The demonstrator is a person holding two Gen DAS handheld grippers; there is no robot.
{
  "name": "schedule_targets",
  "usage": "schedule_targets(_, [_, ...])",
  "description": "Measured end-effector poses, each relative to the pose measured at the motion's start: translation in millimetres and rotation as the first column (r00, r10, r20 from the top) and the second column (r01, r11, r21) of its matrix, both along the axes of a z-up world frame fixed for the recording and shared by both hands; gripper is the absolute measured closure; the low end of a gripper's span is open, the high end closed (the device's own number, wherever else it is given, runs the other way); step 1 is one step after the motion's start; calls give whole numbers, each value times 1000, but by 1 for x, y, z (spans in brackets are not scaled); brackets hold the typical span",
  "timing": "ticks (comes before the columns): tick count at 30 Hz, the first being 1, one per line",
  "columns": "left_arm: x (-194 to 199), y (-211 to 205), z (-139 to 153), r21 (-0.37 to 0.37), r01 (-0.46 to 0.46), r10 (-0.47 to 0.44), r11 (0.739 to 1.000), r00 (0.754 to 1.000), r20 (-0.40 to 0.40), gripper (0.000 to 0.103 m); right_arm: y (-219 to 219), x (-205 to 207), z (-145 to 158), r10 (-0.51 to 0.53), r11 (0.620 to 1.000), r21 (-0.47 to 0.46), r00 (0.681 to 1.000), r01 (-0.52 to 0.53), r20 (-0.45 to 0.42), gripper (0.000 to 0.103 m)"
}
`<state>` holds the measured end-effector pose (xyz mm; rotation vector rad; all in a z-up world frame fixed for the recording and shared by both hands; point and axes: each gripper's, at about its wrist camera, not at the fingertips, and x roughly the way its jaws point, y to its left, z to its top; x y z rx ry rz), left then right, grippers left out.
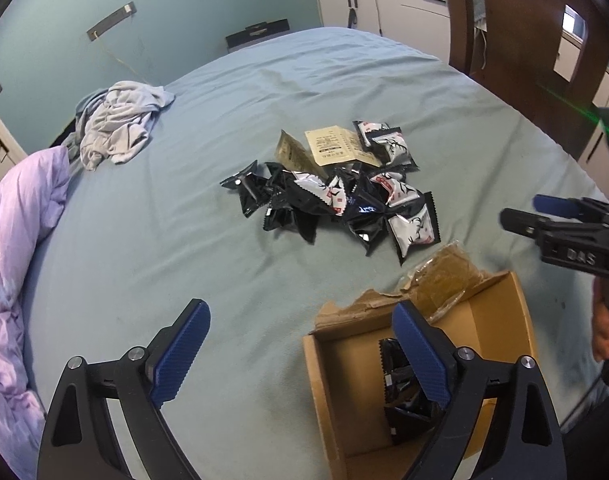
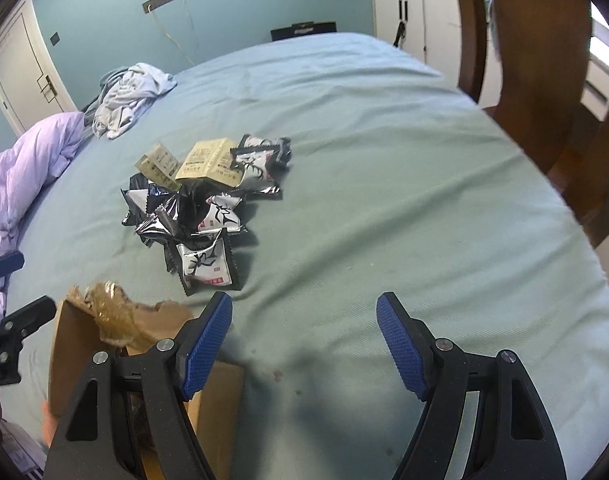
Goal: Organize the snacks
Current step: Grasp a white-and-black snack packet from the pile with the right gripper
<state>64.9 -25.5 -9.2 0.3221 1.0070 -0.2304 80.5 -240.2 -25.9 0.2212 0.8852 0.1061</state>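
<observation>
The left gripper had its blue ribbed fingers spread wide and released, nothing between them. Its right-hand finger hung over the open brown cardboard box, and behind that finger a few black foil snack packets already lay on the box floor. The box's torn far flap carried a crumpled clear plastic wrapper.

The right gripper was likewise released, its fingers parted with only bare bed sheet between them. The same box sat just beside and partly under its left-hand finger.

Ahead of both pairs of fingers, well apart from them, the main heap of black-and-white foil snack packets lay loose on the pale green bed sheet, with two tan paper sachets at its far edge. Farther out to the left sat a crumpled grey-blue garment and a lilac quilt.

Judging by this, the task was at an early stage: a small share of the packets was boxed, most of the heap and both sachets were left, and neither gripper carried anything.
</observation>
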Motion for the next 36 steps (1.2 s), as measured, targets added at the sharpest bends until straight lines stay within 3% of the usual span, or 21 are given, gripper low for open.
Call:
schedule_targets(7, [2,-1,2,-25,8,-8,1000,1000,-9,9,-2,47,-14,62,989,134,997,-55,-48,29])
schedule_targets(17, [6,0,2,-52,10,-12,999,999,-33,8,40,105,-22,270,959,111,960,-260,-78,29])
schedule_targets(22, [11,5,-1,-74,-13,9,997,999,-51,8,51,129,-34,307,951,93,943,-296,-127,29])
schedule_targets(23, [12,6,-2,-78,-17,13,997,998,-55,8,49,133,-38,313,948,108,940,-300,-134,31])
schedule_targets(25, [13,8,-3,-88,-28,22,996,998,-64,8,47,136,-39,317,946,122,938,-301,-140,46])
schedule_targets(29, [15,12,-3,-125,-53,43,991,995,-85,8,43,134,-36,320,943,138,937,-302,-139,57])
schedule_targets(31, [16,14,-3,-121,-66,57,990,995,-76,8,42,129,-29,302,950,123,946,-288,-114,72])
schedule_targets(36, [14,18,-1,-115,-86,80,990,995,-54,8,26,101,2,247,957,162,969,-241,-18,73])
